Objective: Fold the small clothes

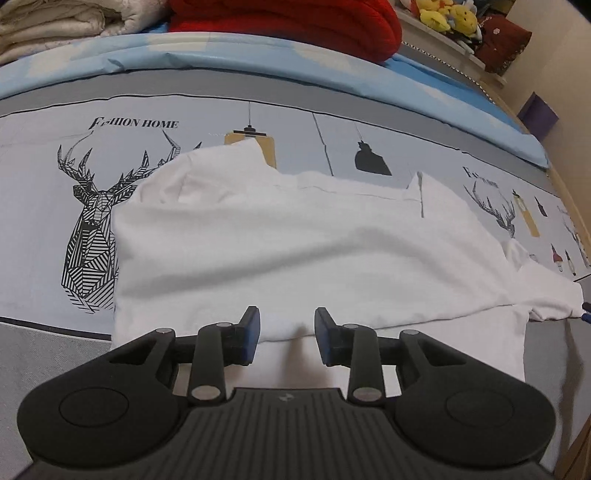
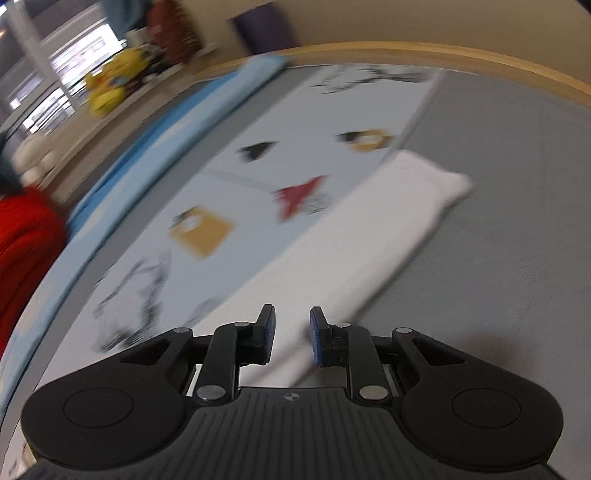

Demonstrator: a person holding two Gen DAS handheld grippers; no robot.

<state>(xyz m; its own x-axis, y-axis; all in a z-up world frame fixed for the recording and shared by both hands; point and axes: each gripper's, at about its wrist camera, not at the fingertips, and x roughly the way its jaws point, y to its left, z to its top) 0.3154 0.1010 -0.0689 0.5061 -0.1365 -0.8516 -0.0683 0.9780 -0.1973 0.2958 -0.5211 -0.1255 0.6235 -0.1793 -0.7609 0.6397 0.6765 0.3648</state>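
Observation:
A white garment [image 1: 295,251] lies folded lengthwise across the printed bedspread [image 1: 40,206], one sleeve sticking out at the right. My left gripper [image 1: 287,338] hovers over its near edge with the jaws apart; the blue pads hold nothing. In the blurred right wrist view the same white garment [image 2: 354,251] runs as a long strip from the gripper toward the far right. My right gripper [image 2: 291,334] stands over the strip's near end, jaws parted a little, no cloth pinched between them.
A red blanket [image 1: 295,26] and a cream quilt [image 1: 55,22] are piled at the head of the bed. Yellow plush toys [image 1: 447,16] sit on a shelf beyond. The bed's wooden rim [image 2: 443,51] curves along the far side in the right wrist view.

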